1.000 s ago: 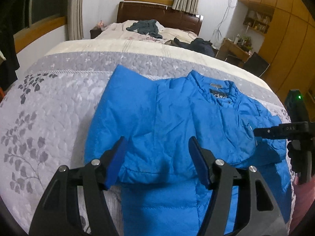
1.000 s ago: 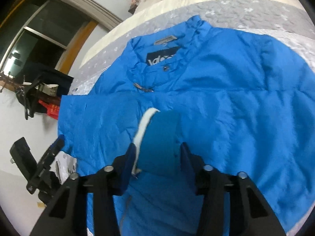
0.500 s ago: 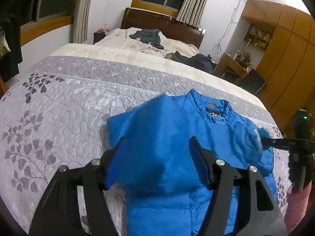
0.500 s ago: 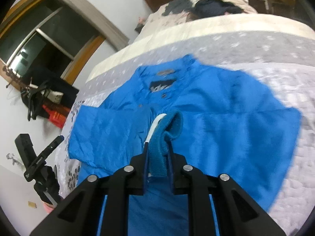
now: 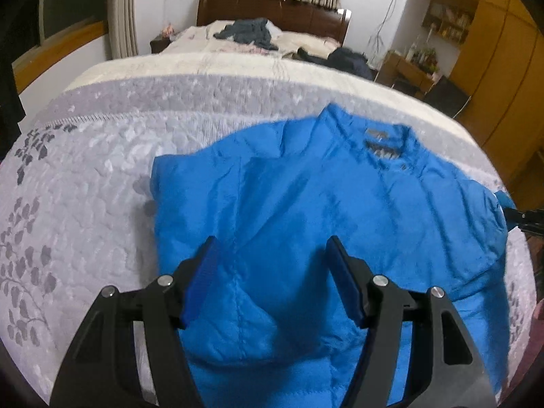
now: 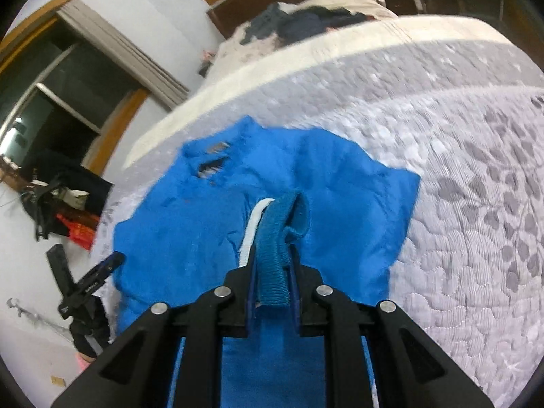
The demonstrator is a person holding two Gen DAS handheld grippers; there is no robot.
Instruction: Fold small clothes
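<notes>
Right claw [image 6: 272, 272] pinches the blue jacket's [image 5: 306, 204] ribbed cuff [image 6: 275, 238] (raised above it); left claw [image 5: 272, 272] hovers wide open.

Right claw [image 6: 272, 282] pinches the blue jacket's [image 6: 190, 238] ribbed cuff [image 6: 275, 251] (white-edged).

**Bedroom with quilted bed, wooden wardrobe and dark windows**

A grey quilted bedspread [image 5: 85, 176] with a leaf pattern covers the near bed, bordered by a cream band [image 5: 217, 64]. Beyond it stands a dark wooden headboard [image 5: 272, 6], with dark clothes [image 5: 248, 32] heaped on the bedding below it. Walls are white. Wood-framed windows [image 6: 64, 102] show darkness outside, with pale curtains [image 5: 122, 23] beside them. A tall wooden wardrobe [image 5: 493, 51] fills the right side, next to a cluttered desk [image 5: 411, 68].
</notes>
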